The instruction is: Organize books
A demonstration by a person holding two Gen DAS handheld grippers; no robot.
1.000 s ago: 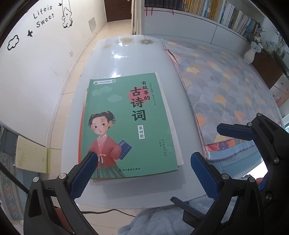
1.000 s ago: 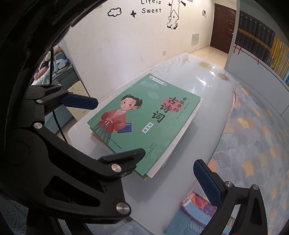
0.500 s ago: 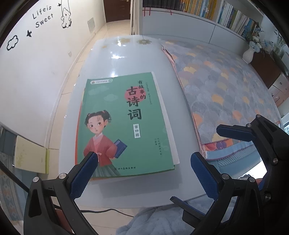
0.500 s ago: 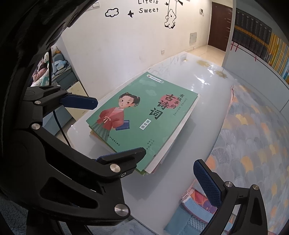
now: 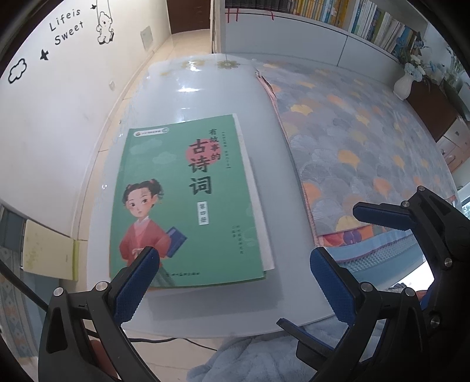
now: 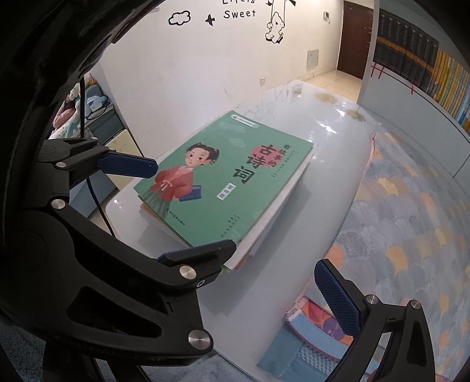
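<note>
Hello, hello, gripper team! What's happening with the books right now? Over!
Both hand-held grippers open: left, right. Green book tops the stack on the table, not gripped. Nothing in the way.

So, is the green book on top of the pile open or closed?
Closed. The green book lies flat, front cover up, on the pile; its whole cover shows and no inside pages are spread.

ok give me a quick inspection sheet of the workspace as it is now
surface: glossy white table, patterned mat covering its right part
job's things: green book lying flat on top of a stack of books
clutter: nothing seen
grippers: left gripper open, empty, near the stack's front edge; right gripper open, empty
cables: black cable hanging by the table's left edge
surroundings: white wall with decals, bookshelf, white vase
</note>
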